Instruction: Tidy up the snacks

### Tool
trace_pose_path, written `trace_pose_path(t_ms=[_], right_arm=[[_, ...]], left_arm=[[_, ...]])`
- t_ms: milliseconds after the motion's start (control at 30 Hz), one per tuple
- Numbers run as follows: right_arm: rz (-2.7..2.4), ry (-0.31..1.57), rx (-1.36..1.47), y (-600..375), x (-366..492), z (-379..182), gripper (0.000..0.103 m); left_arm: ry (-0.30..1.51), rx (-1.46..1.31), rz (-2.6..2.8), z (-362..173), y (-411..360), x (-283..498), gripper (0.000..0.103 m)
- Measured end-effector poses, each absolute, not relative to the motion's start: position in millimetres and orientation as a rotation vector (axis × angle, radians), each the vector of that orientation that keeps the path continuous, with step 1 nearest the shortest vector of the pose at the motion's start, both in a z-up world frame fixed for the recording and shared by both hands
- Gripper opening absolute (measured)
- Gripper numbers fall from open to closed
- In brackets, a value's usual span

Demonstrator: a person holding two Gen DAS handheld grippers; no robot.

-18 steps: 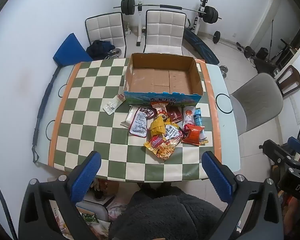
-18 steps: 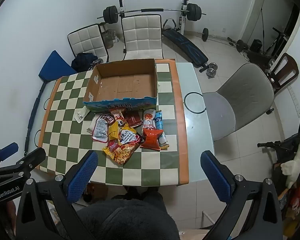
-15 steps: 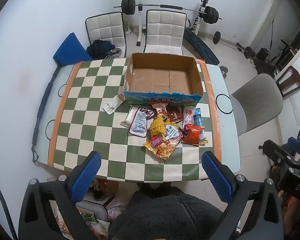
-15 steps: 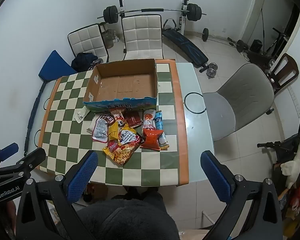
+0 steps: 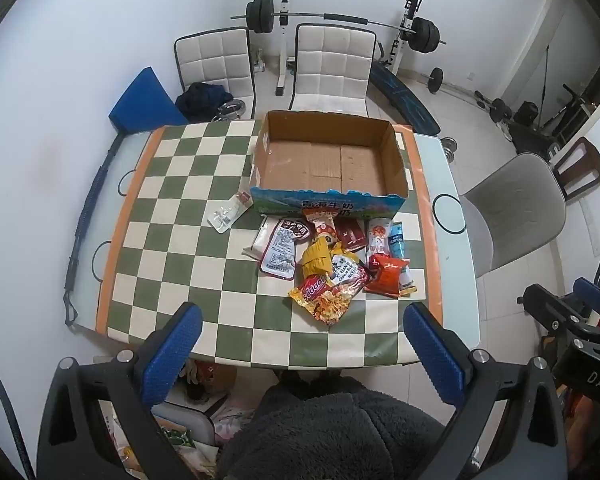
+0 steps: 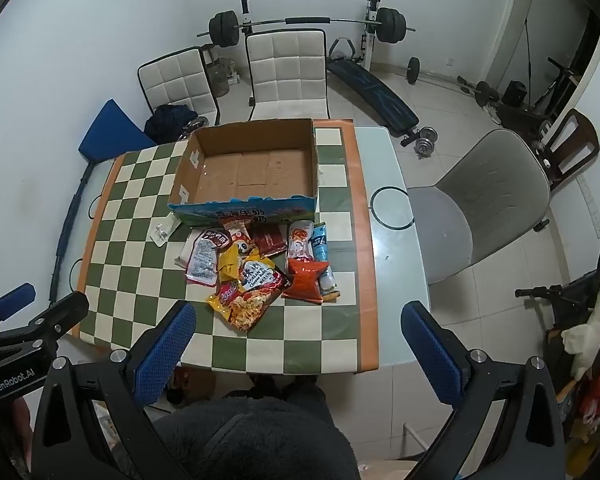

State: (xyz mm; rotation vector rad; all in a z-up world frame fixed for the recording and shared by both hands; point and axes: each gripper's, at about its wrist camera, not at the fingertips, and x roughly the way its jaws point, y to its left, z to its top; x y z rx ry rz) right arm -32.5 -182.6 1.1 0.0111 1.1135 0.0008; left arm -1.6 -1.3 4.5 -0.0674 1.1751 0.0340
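Note:
An empty cardboard box (image 5: 328, 160) (image 6: 252, 168) stands at the far side of the green checkered table (image 5: 172, 208) (image 6: 132, 248). A pile of snack packets (image 5: 332, 264) (image 6: 256, 268) lies in front of it, with a yellow-red noodle packet (image 5: 328, 292) (image 6: 248, 300) nearest me and an orange-red packet (image 5: 388, 276) (image 6: 306, 280) to its right. A clear packet (image 5: 228, 212) (image 6: 162, 232) lies apart on the left. My left gripper (image 5: 300, 356) and my right gripper (image 6: 296, 352) are both open and empty, held high above the near table edge.
Two white padded chairs (image 5: 332, 64) stand behind the table and a grey chair (image 5: 512, 208) at its right. A barbell rack (image 5: 340, 20) is by the back wall. My dark fleece clothing (image 5: 332, 432) fills the bottom of both views.

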Motion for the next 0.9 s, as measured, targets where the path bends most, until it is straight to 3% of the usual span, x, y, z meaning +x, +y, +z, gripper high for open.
trace_pose_path(t_ms=[900], right_arm=[[0.030, 1.086, 0.014, -177.6, -37.2, 12.5, 0.103]], left_arm=[[1.153, -0.076, 0.043, 13.7, 0.1, 1.7, 0.103]])
